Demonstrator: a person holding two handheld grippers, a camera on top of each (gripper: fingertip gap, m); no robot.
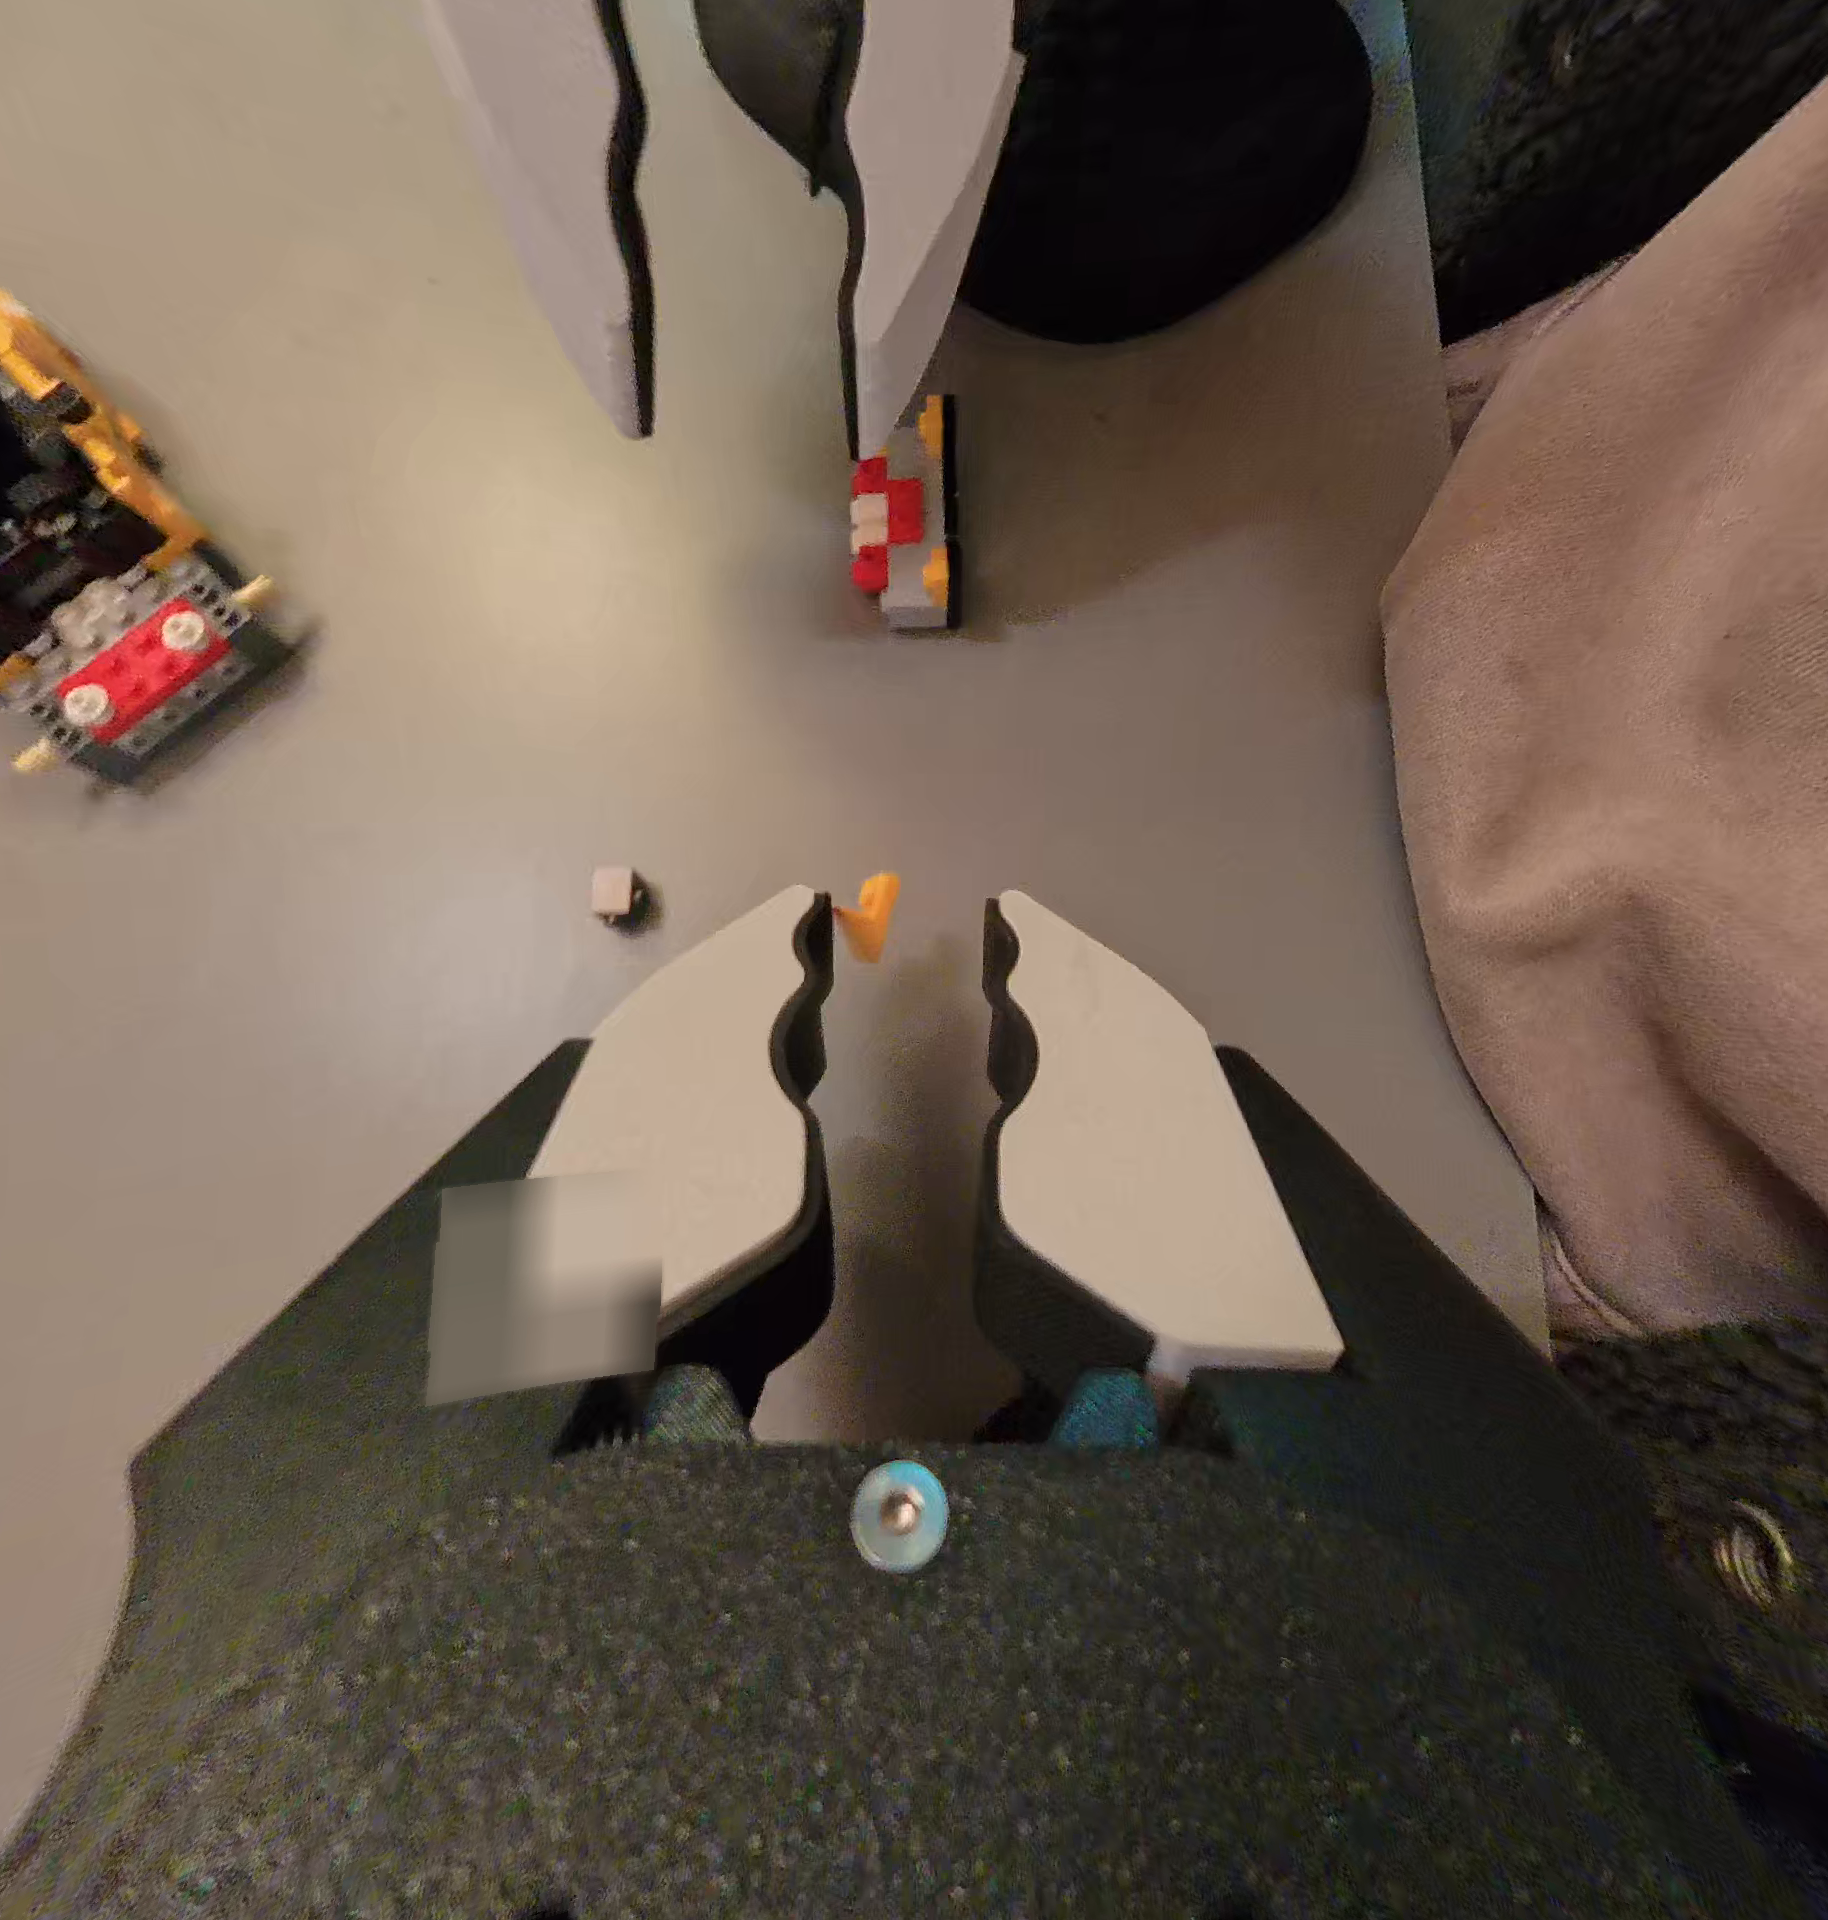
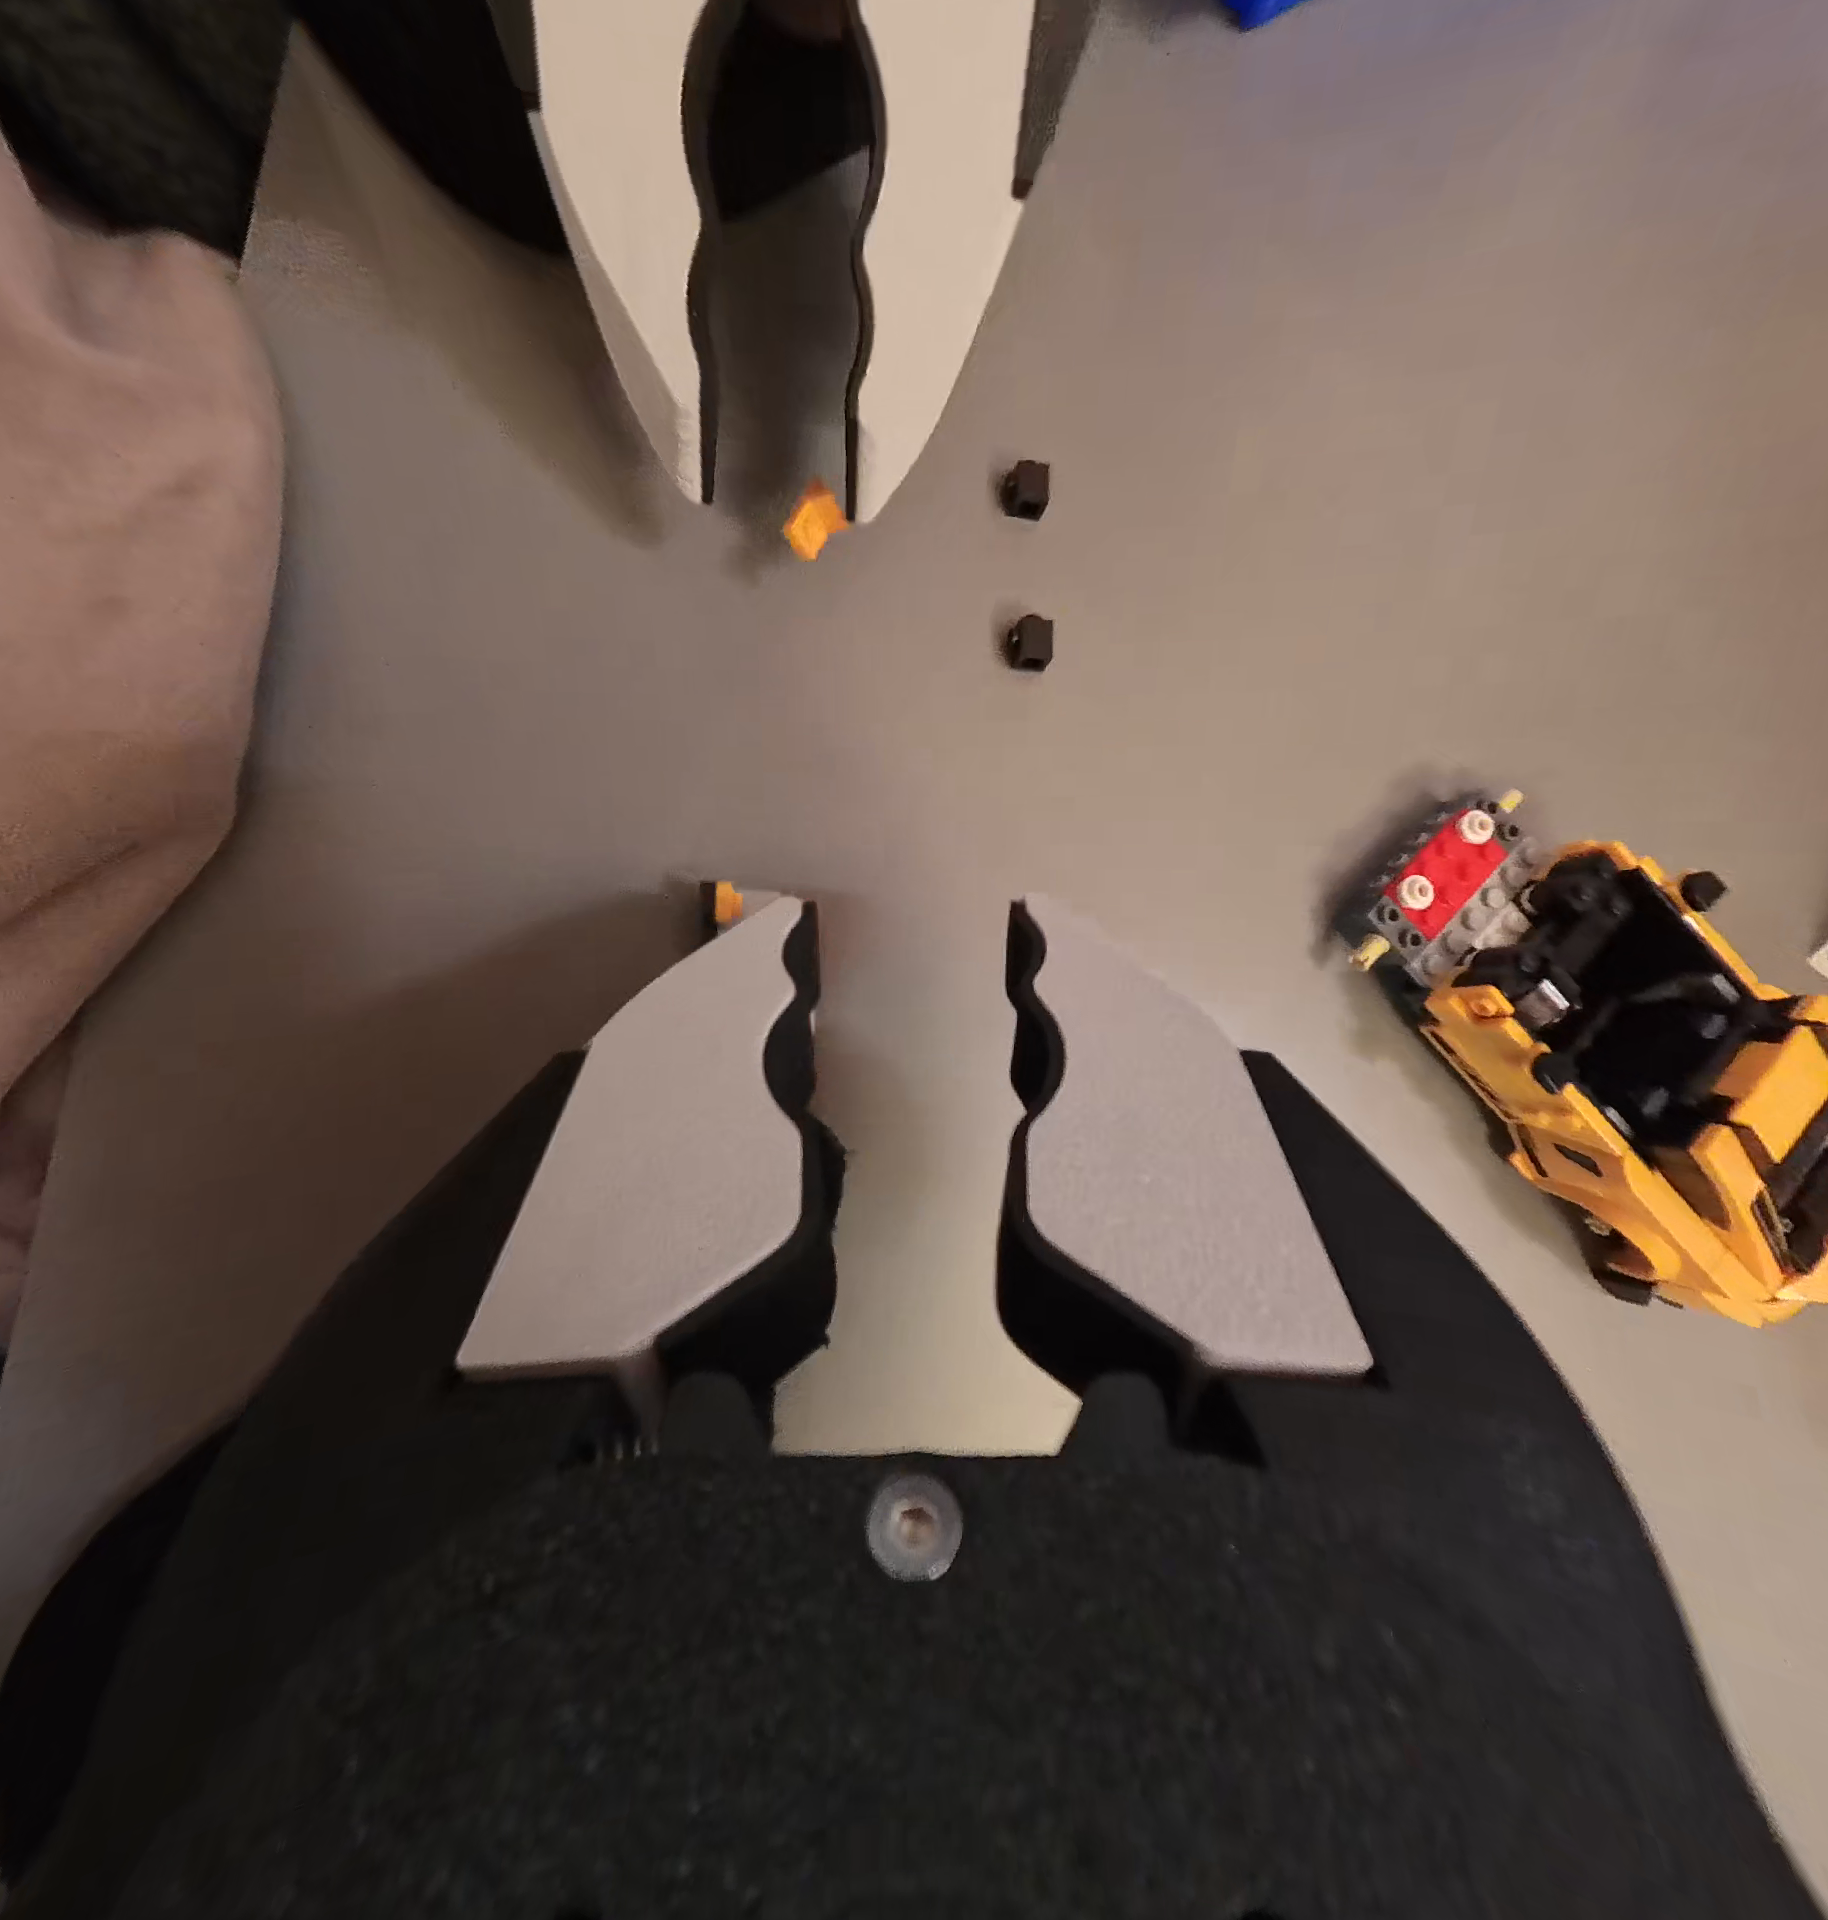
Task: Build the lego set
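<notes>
Two handheld grippers face each other over a grey counter (image 1: 390,935). The left gripper (image 1: 905,914) has its fingers spread, holding nothing; a small orange piece (image 1: 874,914) lies on the counter just at its fingertips, touching or nearly touching one finger's tip, can't tell which. The right gripper (image 2: 910,914) also has its fingers spread and empty. A small sub-assembly (image 1: 910,520) of red, grey, black and orange bricks sits on the counter right by one right fingertip; contact unclear. A tiny grey-and-black piece (image 1: 619,896) lies near the left fingers. Two small black pieces (image 2: 1026,488) (image 2: 1029,639) sit apart from each other between the grippers, off to the side. The partly built yellow-and-black lego car (image 2: 1616,1070), red plate at one end, rests well apart toward the counter's far side. A beige sleeve (image 1: 1668,727) is at the counter edge.
</notes>
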